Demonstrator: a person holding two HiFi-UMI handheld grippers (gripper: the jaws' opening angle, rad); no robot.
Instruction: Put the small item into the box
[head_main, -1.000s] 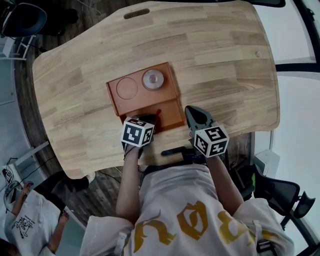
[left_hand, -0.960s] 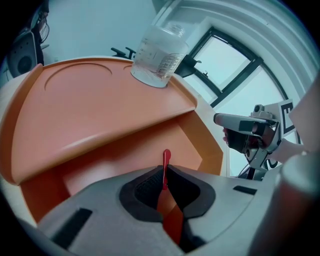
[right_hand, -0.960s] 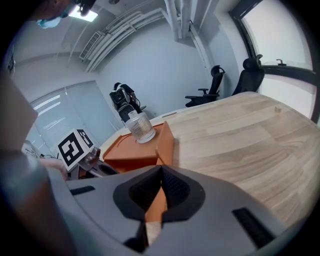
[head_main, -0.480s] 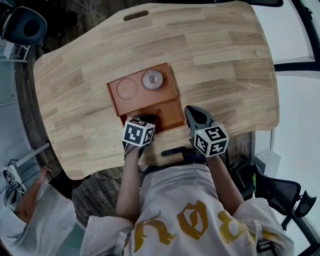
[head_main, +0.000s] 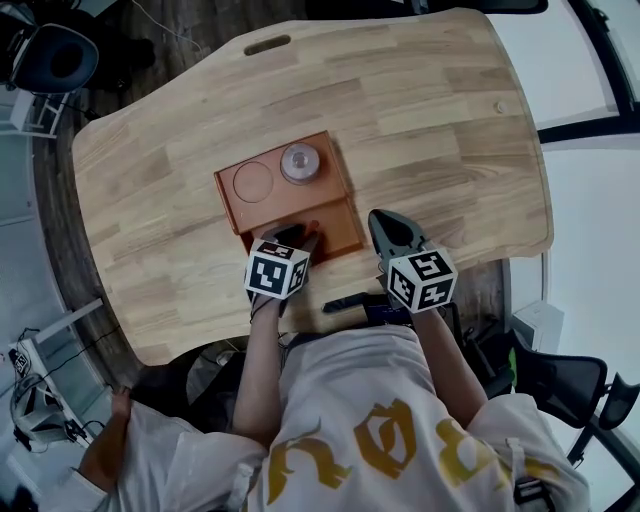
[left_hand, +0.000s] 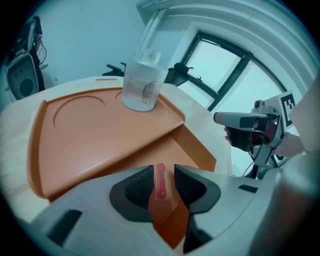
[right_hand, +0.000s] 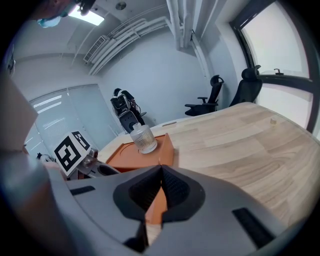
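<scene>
Left gripper (left_hand: 163, 169) was clamped a second ago and its jaws are now opening. The slim red plastic item (left_hand: 161, 182) lies loose between the pads, on the floor of the flat orange box (left_hand: 100, 145), front compartment. Looks delivered — right gripper (right_hand: 160, 172) idles beside the box, closed on nothing.

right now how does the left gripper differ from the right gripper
The left gripper has its jaws opening, with the small red item between them; the right gripper has its jaws together and empty. The left gripper is over the orange box, at its lower compartment; the right gripper is beside the box, over the table. Both carry a marker cube.
</scene>
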